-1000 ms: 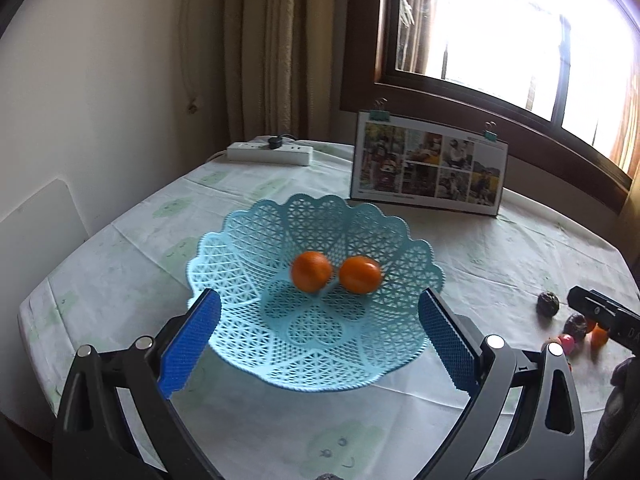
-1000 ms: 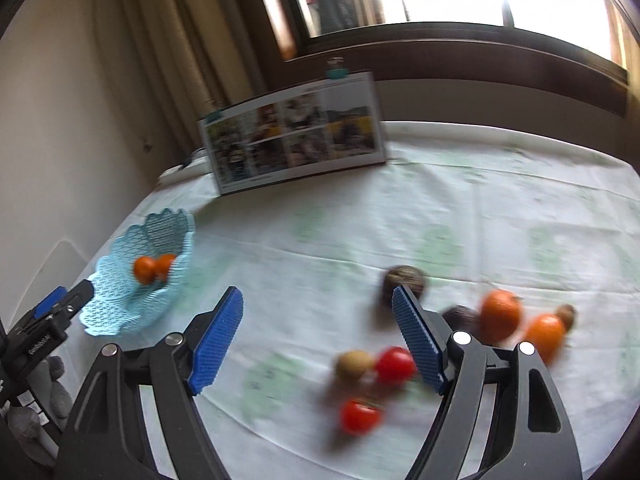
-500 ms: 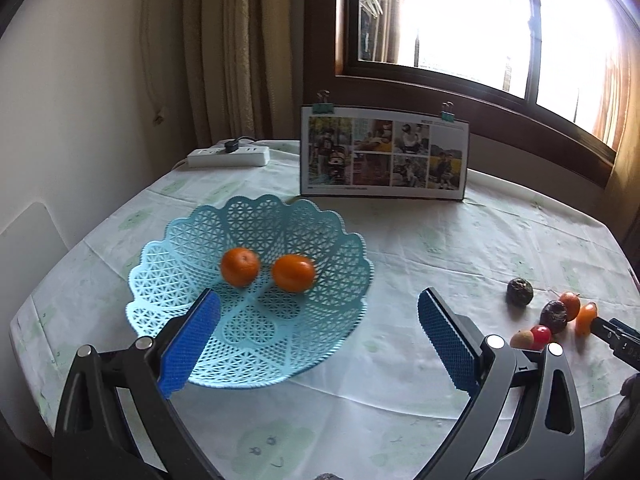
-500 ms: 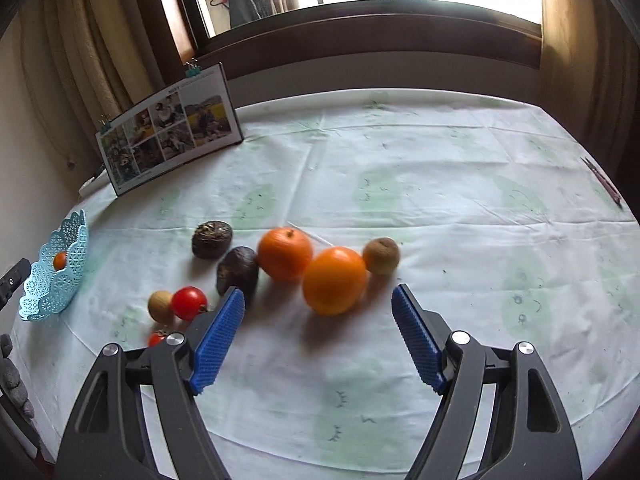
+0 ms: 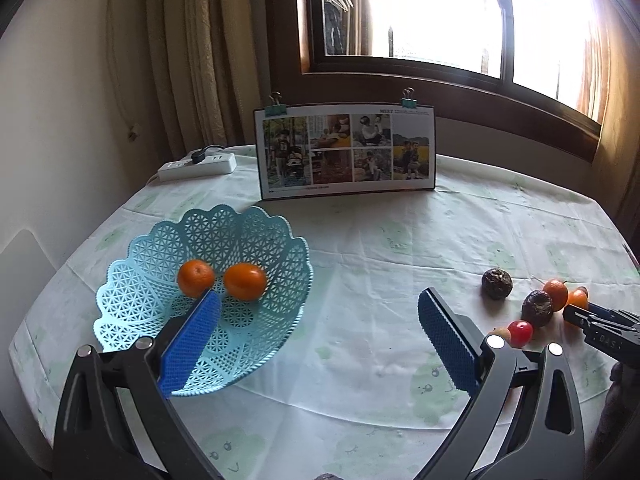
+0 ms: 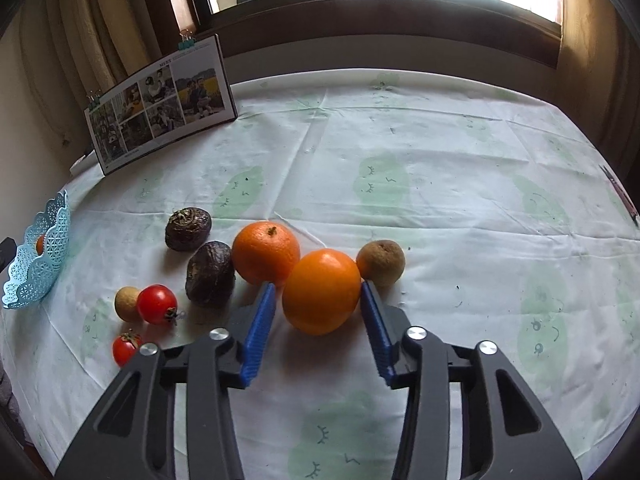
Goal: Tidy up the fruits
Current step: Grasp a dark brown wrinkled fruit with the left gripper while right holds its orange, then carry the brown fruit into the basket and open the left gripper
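A smooth round orange (image 6: pixel 322 291) lies on the table (image 6: pixel 440 184) between the right gripper's (image 6: pixel 318 308) blue jaws, which have narrowed around it since half a second ago but are not clearly pressing it. A stemmed orange (image 6: pixel 266 253), a brown round fruit (image 6: pixel 380 262) and a dark wrinkled fruit (image 6: pixel 211 274) crowd close beside it. Only the left wrist view shows the light blue lattice plastic basket's (image 5: pixel 248 236) two small oranges (image 5: pixel 245 281); the left gripper (image 5: pixel 316 336) hangs wide open, empty, now right of the basket.

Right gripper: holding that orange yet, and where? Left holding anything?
The right gripper brackets the orange at its sides; contact cannot be told. The left gripper is open and empty.
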A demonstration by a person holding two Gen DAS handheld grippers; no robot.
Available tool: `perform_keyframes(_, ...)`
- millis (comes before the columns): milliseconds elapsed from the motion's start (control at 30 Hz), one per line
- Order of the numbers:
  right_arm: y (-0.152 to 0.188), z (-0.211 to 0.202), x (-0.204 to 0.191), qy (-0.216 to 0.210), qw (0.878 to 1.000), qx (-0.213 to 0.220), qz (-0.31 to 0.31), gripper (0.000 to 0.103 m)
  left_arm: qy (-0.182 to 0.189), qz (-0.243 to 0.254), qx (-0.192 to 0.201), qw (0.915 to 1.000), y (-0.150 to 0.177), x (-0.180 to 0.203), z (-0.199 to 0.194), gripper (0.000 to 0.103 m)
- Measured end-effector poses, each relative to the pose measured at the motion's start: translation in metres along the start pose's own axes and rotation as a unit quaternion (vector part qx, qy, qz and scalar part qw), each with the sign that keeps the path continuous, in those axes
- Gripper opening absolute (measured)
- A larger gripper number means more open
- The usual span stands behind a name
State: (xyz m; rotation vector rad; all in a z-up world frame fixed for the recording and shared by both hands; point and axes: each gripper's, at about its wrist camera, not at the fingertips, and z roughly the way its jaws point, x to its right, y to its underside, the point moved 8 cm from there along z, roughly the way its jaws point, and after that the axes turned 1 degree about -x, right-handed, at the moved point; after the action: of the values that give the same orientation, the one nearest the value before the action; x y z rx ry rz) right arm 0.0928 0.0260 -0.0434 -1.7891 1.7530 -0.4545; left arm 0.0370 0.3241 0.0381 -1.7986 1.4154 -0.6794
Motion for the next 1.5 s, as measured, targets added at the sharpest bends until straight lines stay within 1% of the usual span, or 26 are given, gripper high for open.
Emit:
perform_keyframes(167, 0.005, -0.007, 0.005, -0.007, 1.000, 0.003, 0.006, 0.040, 0.024, 0.019, -0.018, 0.9994, -0.005, 0.028, 0.017, 0.100)
perform_keyframes(300, 0.010, -0.014, 0.012, -0.006, 1.000, 0.011, 0.015, 0.040, 0.056, 0.043, -0.037, 0.9968, -0.007, 0.061, 0.035, 0.100)
perform_keyframes(433, 0.012, -0.015, 0.014, -0.005, 1.000, 0.016, 0.016, 0.040, 0.090, 0.084, -0.057, 0.9908, -0.006, 0.105, 0.053, 0.100)
perform_keyframes(500, 0.011, -0.016, 0.013, -0.008, 1.000, 0.020, 0.014, 0.040, 0.100, 0.102, -0.063, 0.9877, -0.006, 0.124, 0.061, 0.100)
perform_keyframes(600, 0.011, -0.015, 0.014, -0.015, 1.000, 0.019, 0.018, 0.040, 0.110, 0.122, -0.064, 0.9843, -0.008, 0.144, 0.068, 0.093)
perform_keyframes(733, 0.013, -0.013, 0.015, -0.022, 0.999, 0.013, 0.021, 0.040, 0.125, 0.140, -0.083, 0.9787, -0.006, 0.167, 0.082, 0.079)
perform_keyframes(833, 0.013, -0.012, 0.015, -0.026, 0.999, 0.011, 0.024, 0.040, 0.140, 0.146, -0.100, 0.9742, -0.002, 0.178, 0.090, 0.074)
perform_keyframes(967, 0.013, -0.010, 0.014, -0.028, 0.999, 0.009, 0.026, 0.040, 0.159, 0.148, -0.132, 0.9672, 0.006, 0.188, 0.104, 0.071)
perform_keyframes(1033, 0.013, -0.010, 0.014, -0.028, 0.999, 0.008, 0.027, 0.040, 0.158, 0.148, -0.142, 0.9658, 0.009, 0.190, 0.109, 0.063)
perform_keyframes(1100, 0.013, -0.009, 0.014, -0.028, 0.999, 0.007, 0.027, 0.041, 0.167, 0.142, -0.155, 0.9632, 0.011, 0.193, 0.114, 0.058)
perform_keyframes(1167, 0.013, -0.009, 0.014, -0.029, 0.999, 0.007, 0.027, 0.041, 0.171, 0.137, -0.160, 0.9624, 0.013, 0.194, 0.116, 0.056)
perform_keyframes(1200, 0.013, -0.009, 0.014, -0.029, 0.999, 0.007, 0.027, 0.041, 0.171, 0.136, -0.159, 0.9627, 0.012, 0.195, 0.117, 0.052)
perform_keyframes(1233, 0.014, -0.009, 0.014, -0.029, 0.999, 0.007, 0.027, 0.041, 0.173, 0.134, -0.159, 0.9626, 0.012, 0.196, 0.116, 0.043)
perform_keyframes(1367, 0.014, -0.008, 0.014, -0.030, 0.999, 0.004, 0.027, 0.042, 0.182, 0.126, -0.161, 0.9617, 0.013, 0.196, 0.112, 0.042)
perform_keyframes(1500, 0.015, -0.007, 0.014, -0.032, 0.999, 0.004, 0.029, 0.042, 0.181, 0.121, -0.155, 0.9637, 0.012, 0.192, 0.104, 0.042)
